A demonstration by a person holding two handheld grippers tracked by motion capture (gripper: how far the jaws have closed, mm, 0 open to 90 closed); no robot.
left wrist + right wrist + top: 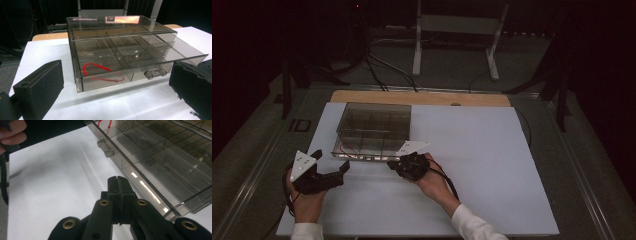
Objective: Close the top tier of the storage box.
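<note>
Resting closed, empty, right claw [117, 182] beside pulled-out drawer [140, 75]; left claw [112, 85] gaping open. Risk: nudging drawer front, skewing clear organiser box [374, 122] on tabletop [492, 165].

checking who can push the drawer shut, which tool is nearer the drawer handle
Right. The right tool, jaws shut, sits just in front of the drawer front, beside the drawer handle. The left tool, open, hangs off the organizer's left front corner.

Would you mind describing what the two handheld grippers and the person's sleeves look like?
Both grippers are matt black. The left gripper carries a pale grey three-cornered plate with small dark dots, and its thick jaws are faced with black foam pads. The right gripper has brass-coloured rivets at its linkage joints and a similar plate on top. Black cables trail from it. The sleeves are white.
</note>
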